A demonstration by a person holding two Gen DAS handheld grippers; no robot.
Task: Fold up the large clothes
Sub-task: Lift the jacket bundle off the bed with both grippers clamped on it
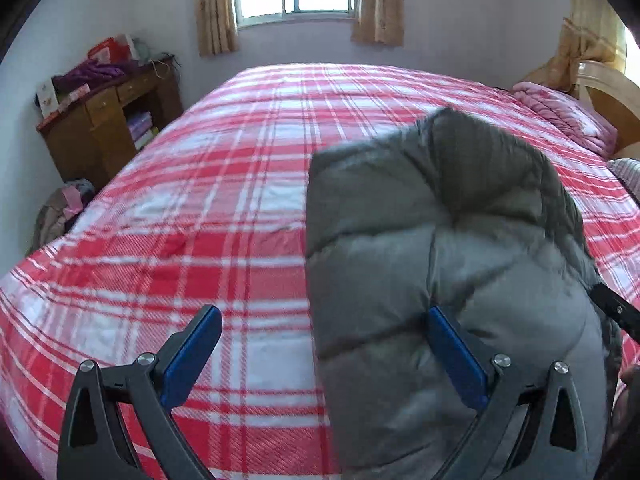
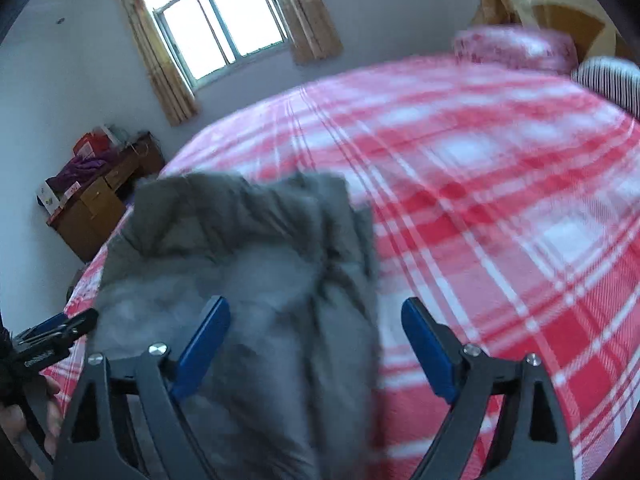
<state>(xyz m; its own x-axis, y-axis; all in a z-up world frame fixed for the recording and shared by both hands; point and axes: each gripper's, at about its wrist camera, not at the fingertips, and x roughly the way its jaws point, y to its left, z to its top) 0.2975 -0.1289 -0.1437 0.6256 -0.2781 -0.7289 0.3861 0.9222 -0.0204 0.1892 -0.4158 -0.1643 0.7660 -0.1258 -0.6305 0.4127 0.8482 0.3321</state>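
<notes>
A grey quilted jacket [image 1: 440, 240] lies folded into a bulky bundle on the red and white plaid bed [image 1: 200, 208]. My left gripper [image 1: 324, 320] is open just above the bundle's near left part. Its right finger [image 1: 452, 344] is over the grey fabric and its left finger is over the sheet. In the right wrist view the jacket [image 2: 248, 248] looks blurred. My right gripper [image 2: 316, 308] is open over the jacket's right edge, and no pad presses on the fabric. The left gripper [image 2: 56, 332] shows at the left edge of that view.
A wooden desk [image 1: 104, 120] piled with clothes and boxes stands at the far left by the wall. A clothes heap [image 1: 60, 208] lies on the floor beside the bed. A pink quilt [image 1: 560, 116], a striped pillow [image 2: 608, 80] and the wooden headboard [image 1: 612, 96] are at the right.
</notes>
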